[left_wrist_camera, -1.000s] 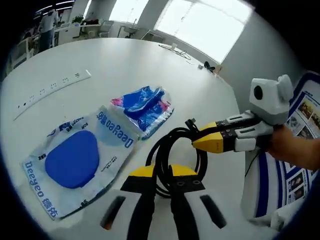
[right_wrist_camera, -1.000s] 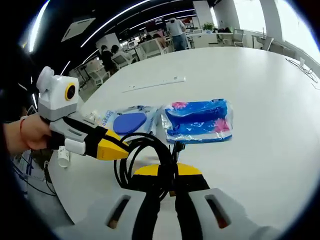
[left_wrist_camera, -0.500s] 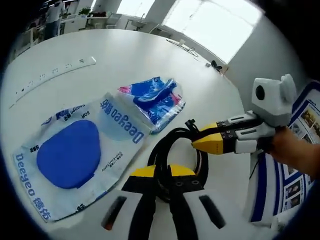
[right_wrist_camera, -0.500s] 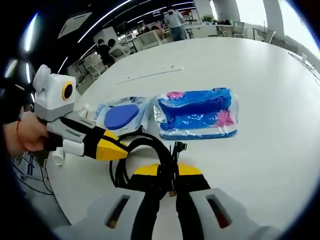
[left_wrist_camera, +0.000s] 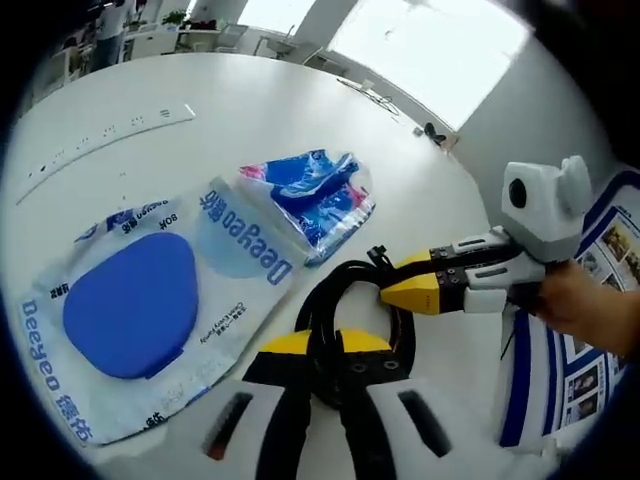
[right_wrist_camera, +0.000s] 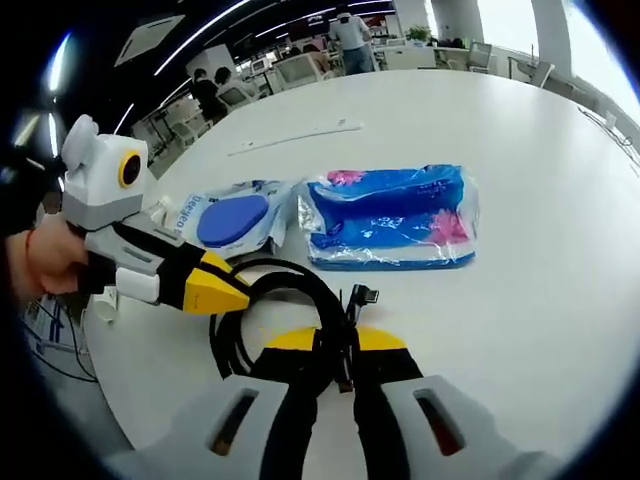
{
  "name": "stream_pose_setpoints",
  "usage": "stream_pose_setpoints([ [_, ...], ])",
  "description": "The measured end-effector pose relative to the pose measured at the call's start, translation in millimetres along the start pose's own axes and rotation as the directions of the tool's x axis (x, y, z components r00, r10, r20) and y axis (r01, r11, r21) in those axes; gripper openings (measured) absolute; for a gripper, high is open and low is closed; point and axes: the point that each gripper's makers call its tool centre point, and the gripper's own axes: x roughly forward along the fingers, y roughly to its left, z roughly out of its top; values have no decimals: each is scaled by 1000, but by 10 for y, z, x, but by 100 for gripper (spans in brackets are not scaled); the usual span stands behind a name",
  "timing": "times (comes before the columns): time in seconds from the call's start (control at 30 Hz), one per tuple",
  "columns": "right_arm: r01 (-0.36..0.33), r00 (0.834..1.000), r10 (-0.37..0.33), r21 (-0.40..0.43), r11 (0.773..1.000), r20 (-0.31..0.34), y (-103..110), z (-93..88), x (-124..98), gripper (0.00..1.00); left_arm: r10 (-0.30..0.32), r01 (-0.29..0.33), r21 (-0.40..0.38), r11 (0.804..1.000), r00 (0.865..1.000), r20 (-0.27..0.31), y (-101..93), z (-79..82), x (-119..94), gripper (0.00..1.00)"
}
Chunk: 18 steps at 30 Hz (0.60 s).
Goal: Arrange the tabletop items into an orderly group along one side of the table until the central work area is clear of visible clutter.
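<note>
Both grippers are on the coiled black cable (left_wrist_camera: pixel 345 310) near the front edge of the round white bench (left_wrist_camera: pixel 250 120). In the left gripper view, the left gripper (left_wrist_camera: pixel 322 352) has its yellow-tipped fingers closed on the near side of the loop, and the right gripper (left_wrist_camera: pixel 400 295) comes in from the right with its tips shut on the far side, beside the cable's plug end. The right gripper view agrees: the right gripper (right_wrist_camera: pixel 335 350) is clamped on the strands, the left gripper (right_wrist_camera: pixel 235 297) pinching the loop's left side.

Just beyond the coil lie the clear pouch with the blue oval insert (left_wrist_camera: pixel 135 305) and the crinkled blue-and-pink plastic packet (left_wrist_camera: pixel 315 195), side by side, edges near touching. A long white power strip (left_wrist_camera: pixel 105 135) sits far off across the bench.

To do this well, I'd say: keep both grips firm so the loops don't spring apart, lift the coil as one bundle, and set it down right alongside the two packets. Watch that loose plug end; it could snag the pouch.
</note>
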Motion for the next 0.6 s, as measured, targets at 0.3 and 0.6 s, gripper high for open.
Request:
stream_pose_setpoints([
  [0.3,10,1000,-10,0,1000,7,-18,1,9,12,0,0,-2,1000,1000,7,3,8,-8,6],
  [0.6,19,1000,-19,0,1000,10,-18,-4,-5,13,7,-6,-24,1000,1000,16,20,20,-55,14],
])
